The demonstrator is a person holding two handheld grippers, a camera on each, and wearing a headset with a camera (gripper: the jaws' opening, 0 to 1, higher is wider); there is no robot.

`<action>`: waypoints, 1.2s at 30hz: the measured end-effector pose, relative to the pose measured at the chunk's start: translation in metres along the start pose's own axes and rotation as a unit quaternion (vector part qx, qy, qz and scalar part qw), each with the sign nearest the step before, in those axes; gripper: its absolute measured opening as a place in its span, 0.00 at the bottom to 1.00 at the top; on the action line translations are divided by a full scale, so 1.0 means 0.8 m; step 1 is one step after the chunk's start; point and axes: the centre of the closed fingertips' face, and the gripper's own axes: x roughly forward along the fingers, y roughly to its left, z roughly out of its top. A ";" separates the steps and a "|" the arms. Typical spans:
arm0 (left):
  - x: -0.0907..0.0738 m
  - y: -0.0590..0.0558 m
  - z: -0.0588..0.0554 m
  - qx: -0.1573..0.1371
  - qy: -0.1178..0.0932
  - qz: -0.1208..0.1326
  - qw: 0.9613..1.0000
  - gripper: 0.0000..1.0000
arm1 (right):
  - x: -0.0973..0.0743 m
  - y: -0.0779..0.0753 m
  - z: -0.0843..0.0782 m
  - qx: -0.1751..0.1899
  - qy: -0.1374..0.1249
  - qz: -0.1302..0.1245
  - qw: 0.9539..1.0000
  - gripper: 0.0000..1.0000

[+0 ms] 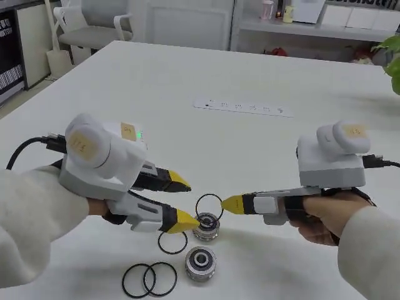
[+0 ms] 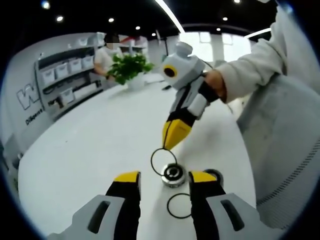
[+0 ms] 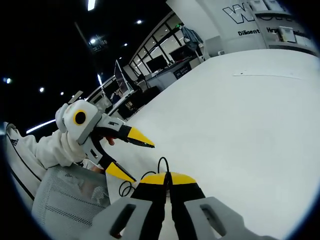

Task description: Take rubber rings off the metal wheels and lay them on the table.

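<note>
My right gripper (image 1: 226,204) is shut on a black rubber ring (image 1: 209,205), held upright just above a metal wheel (image 1: 206,226) on the white table (image 1: 187,94). In the right gripper view the ring (image 3: 162,164) rises edge-on from my shut right gripper (image 3: 168,176). My left gripper (image 1: 186,204) is open, its lower yellow tip touching or nearly touching that wheel's left side. The left gripper view has the wheel (image 2: 173,175) just beyond my left gripper (image 2: 165,177). A second wheel (image 1: 200,263) stands nearer me. Three loose rings lie flat: one ring (image 1: 172,242) beside the wheels, two overlapping rings (image 1: 149,279) in front.
A white power strip (image 1: 244,107) lies mid-table beyond the work. A chair (image 1: 94,31) stands past the far left corner, shelves (image 1: 300,25) along the back wall. A green plant (image 1: 392,59) is at the right edge. My sleeves flank both grippers.
</note>
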 end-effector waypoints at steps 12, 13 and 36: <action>-0.033 0.010 0.006 -0.004 -0.001 0.023 1.000 0.51 | -0.007 0.014 0.018 -0.001 -0.026 0.006 1.000 0.00; -0.036 0.010 0.005 -0.006 -0.002 0.025 1.000 0.52 | -0.007 0.017 0.020 -0.002 -0.028 0.009 1.000 0.00; -0.069 0.000 -0.010 -0.021 0.002 0.041 0.999 0.62 | 0.015 0.064 0.014 -0.033 -0.003 0.051 0.998 0.00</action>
